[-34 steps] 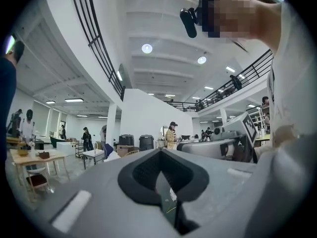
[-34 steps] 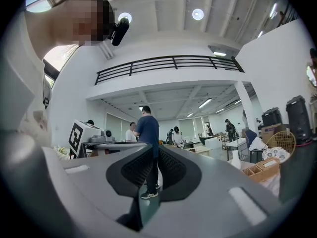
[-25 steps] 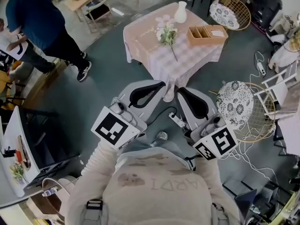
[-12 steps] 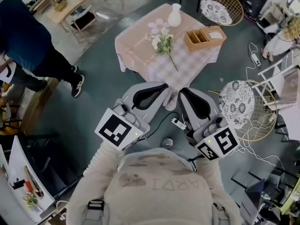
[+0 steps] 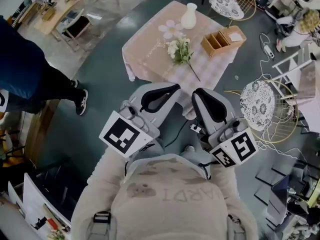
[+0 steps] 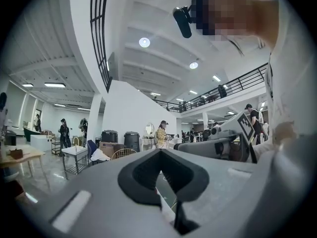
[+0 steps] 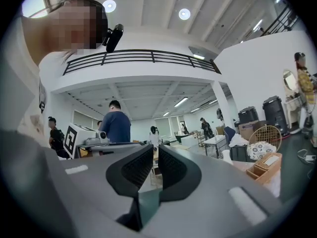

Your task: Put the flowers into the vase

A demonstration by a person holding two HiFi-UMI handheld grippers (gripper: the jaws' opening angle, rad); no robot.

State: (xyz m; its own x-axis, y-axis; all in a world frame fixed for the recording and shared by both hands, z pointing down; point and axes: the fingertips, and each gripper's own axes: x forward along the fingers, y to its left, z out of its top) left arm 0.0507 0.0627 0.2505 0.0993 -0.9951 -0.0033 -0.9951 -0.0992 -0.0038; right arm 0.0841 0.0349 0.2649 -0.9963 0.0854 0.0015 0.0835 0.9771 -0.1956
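Note:
A bunch of white flowers with a long green stem (image 5: 181,50) lies on the pink-clothed table (image 5: 150,54) ahead of me. The white vase (image 5: 189,15) stands upright at the table's far side, apart from the flowers. Both grippers are held level over the floor, short of the table's near edge. My left gripper (image 5: 176,88) (image 6: 159,151) is shut with its pad tips touching and nothing held. My right gripper (image 5: 198,93) (image 7: 156,150) shows a narrow gap between its ribbed pads, with nothing in it.
A wooden divided box (image 5: 222,39) (image 7: 266,166) sits on the table's right part. Two wire chairs with patterned cushions (image 5: 257,103) (image 5: 230,1) stand right and behind. Cables (image 5: 267,51) trail on the floor. A person in dark clothes (image 5: 22,69) stands left.
Both grippers and I have moved toward the table, which now sits closer and more central. The person in dark clothes has slid to the left edge of view.

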